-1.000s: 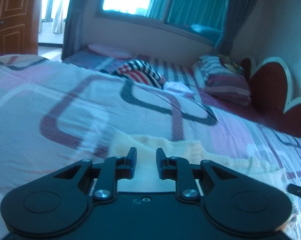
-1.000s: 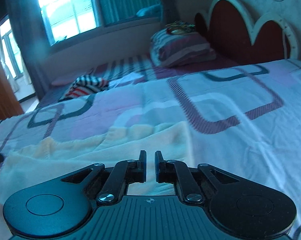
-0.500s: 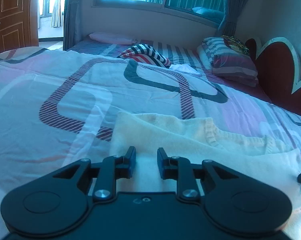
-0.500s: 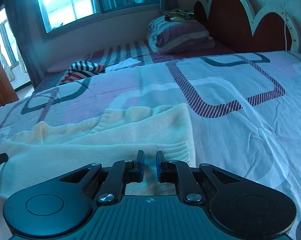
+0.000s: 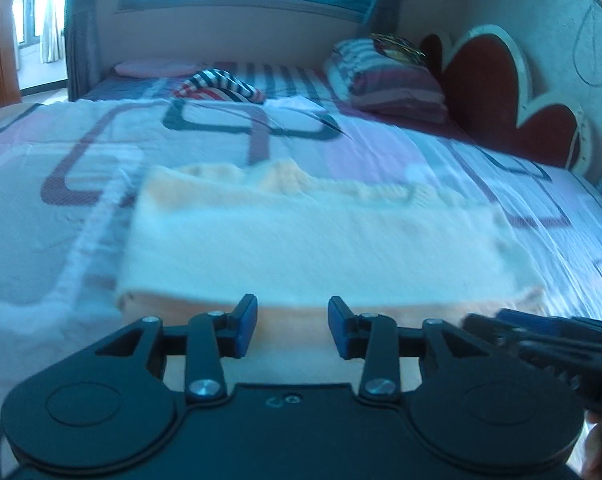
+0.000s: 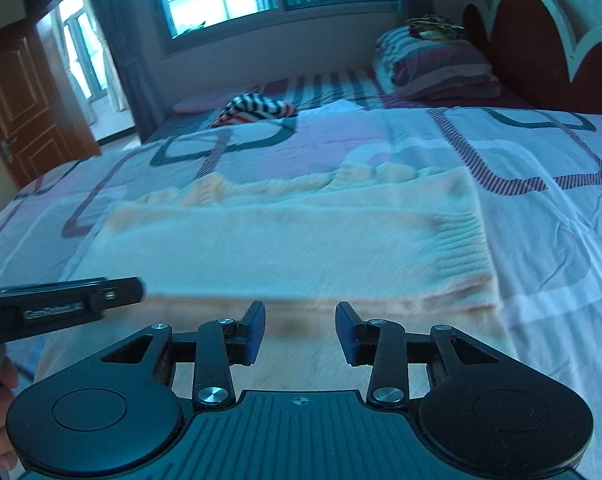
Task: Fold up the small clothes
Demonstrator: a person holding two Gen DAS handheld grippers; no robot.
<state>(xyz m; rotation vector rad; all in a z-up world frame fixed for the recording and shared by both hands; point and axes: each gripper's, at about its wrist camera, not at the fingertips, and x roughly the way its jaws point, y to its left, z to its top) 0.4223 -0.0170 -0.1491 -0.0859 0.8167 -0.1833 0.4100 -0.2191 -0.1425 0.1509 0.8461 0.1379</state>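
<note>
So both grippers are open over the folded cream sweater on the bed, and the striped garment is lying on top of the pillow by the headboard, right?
Not quite. The striped garment lies on the bed well apart from the pillow, as the right wrist view shows. The rest holds: left gripper and right gripper are open over the folded cream sweater.

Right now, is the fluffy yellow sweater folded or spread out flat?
Folded. The pale yellow knitted sweater lies doubled on the patterned bedsheet, with two stacked layers showing along its near edge and its ribbed hem turned over at the right.
</note>
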